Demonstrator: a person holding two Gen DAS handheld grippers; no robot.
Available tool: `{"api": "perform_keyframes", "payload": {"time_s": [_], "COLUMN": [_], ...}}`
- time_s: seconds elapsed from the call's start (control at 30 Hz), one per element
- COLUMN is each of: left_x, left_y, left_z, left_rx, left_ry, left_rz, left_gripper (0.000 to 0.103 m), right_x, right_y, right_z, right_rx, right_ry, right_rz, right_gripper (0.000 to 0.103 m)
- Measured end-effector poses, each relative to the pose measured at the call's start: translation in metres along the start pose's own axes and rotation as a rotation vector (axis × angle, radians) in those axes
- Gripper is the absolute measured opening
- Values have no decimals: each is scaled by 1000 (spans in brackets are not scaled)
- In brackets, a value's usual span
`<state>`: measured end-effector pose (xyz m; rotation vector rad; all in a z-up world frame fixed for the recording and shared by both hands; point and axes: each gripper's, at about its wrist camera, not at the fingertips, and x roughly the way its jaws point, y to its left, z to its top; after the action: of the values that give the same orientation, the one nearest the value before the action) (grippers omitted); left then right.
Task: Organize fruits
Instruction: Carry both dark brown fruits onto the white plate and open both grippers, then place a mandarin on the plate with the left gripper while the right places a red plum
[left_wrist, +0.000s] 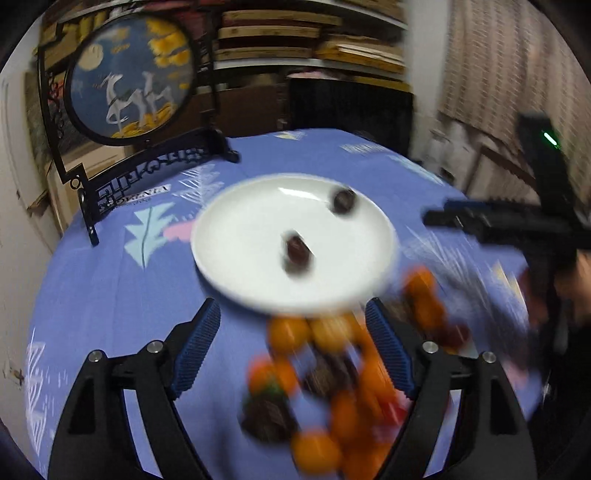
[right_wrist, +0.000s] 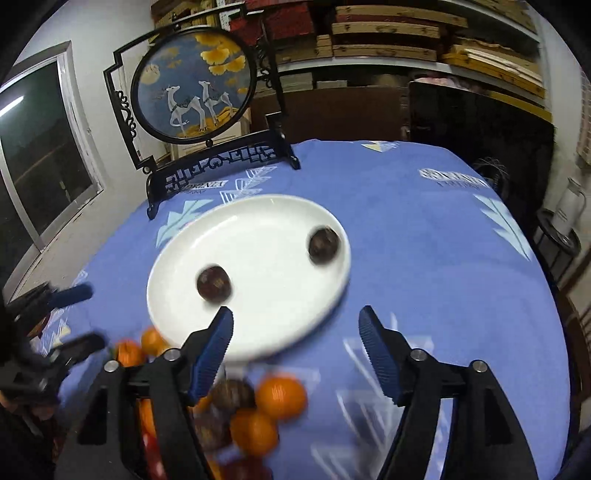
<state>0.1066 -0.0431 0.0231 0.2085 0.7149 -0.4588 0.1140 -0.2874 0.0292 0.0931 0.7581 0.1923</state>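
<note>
We held our left tool wide apart with nothing in it, above a pile of oranges and dark fruits on the blue tabletop. Our right tool was spread apart and empty too, over the near edge of the white plate. Two dark round fruits lay on the plate, well apart from each other. More oranges sat just beside the plate. A round picture of two deer stood behind the plate.

Partly legible "ORIENTA" print on the blue tablecloth.
</note>
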Motion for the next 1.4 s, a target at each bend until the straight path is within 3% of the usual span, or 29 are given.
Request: {"api": "perform_keyframes", "payload": {"time_s": [0.13, 0.27, 0.3, 0.33, 0.37, 0.43, 0.5, 0.67, 0.9, 1.0, 1.13, 1.27, 1.4], "left_x": [-32, -37, -35, -30, -24, -13, -10, -7, -40, -43, -39, -37, -37], "left_y": [-29, -44, -44, -46, -47, -50, -59, -62, -52, -52, -52, -48, -42], "left_z": [-57, -93, -97, -100, -102, -106, -106, -104, -104, -104, -106, -107, -102], "left_rx": [65, 55, 47, 32, 17, 7, 26, 16, -23, -22, -23, -35, -59], "left_ry": [18, 36, 39, 47, 61, 70, 43, 32, -57, -59, -35, -31, -35], "left_rz": [-23, -35, -28, -28, -39, -31, 10, 26, -11, -13, -22, -25, -34], "left_gripper": [78, 78, 77, 68, 56, 47, 46, 47, 46, 46, 46, 46, 46], "right_x": [-19, -27, -30, -32, -34, -41, -48, -47, -31, -20, -7, 5, 2], "right_y": [-6, -7, -6, -4, -2, 2, 6, 9, 23, 25, 23, 11, 5], "right_z": [-42, -74, -80, -85, -88, -93, -98, -106, -107, -101, -95, -93, -96], "right_rx": [37, 50, 45, 41, 36, 24, 8, -14, -63, -36, 12, 134, 190], "right_ry": [-1, 20, 24, 27, 28, 24, 11, 38, 65, 91, 123, 189, 212], "right_rz": [9, 8, 0, -5, -8, -14, -23, -2, 0, 24, 76, 224, 291], "right_gripper": [72, 72, 72, 72, 72, 72, 72, 72, 72, 71, 57, 37, 37]}}
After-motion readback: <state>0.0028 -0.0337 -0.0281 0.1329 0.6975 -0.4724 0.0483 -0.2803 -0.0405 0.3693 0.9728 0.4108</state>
